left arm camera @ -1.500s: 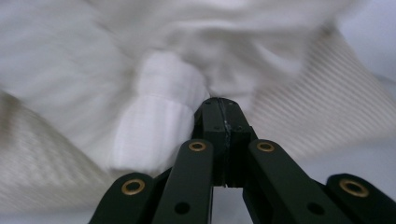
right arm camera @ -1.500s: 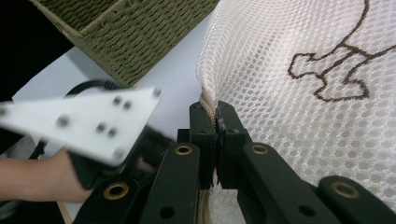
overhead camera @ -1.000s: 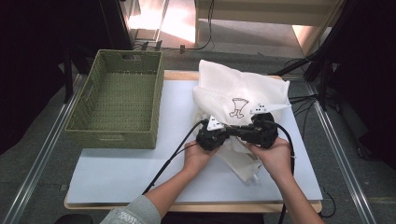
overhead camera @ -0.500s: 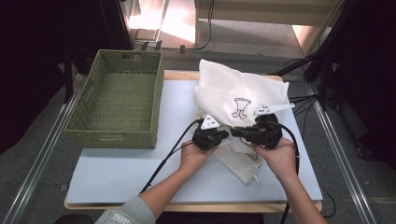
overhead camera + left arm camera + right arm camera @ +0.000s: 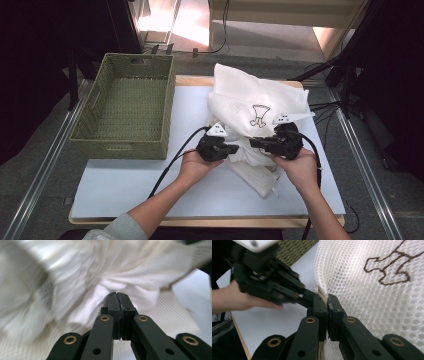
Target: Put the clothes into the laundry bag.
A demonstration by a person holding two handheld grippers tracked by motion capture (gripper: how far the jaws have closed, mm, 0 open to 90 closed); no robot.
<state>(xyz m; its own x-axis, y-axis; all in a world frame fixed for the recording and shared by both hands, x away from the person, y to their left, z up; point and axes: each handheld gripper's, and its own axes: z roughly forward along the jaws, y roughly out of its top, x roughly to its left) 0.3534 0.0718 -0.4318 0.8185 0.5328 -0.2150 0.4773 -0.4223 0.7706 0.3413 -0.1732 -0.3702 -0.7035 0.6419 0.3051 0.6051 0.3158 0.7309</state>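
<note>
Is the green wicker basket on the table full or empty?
Empty: the basket shows only its bare woven floor in the high view.

The left claw [image 5: 234, 148] has pulled leftward, away from the right claw [image 5: 254, 142].

A wicker basket [image 5: 125, 107] sits on the counter's [image 5: 125, 185] left side. A mesh laundry bag [image 5: 255, 100] lies to its right. The left gripper [image 5: 235, 148] and right gripper [image 5: 252, 142] meet at the bag's near edge.

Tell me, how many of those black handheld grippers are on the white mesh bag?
2. The left gripper is at the mesh laundry bag's near edge, beside the right gripper, whose shut fingers pinch its zipper seam.
</note>
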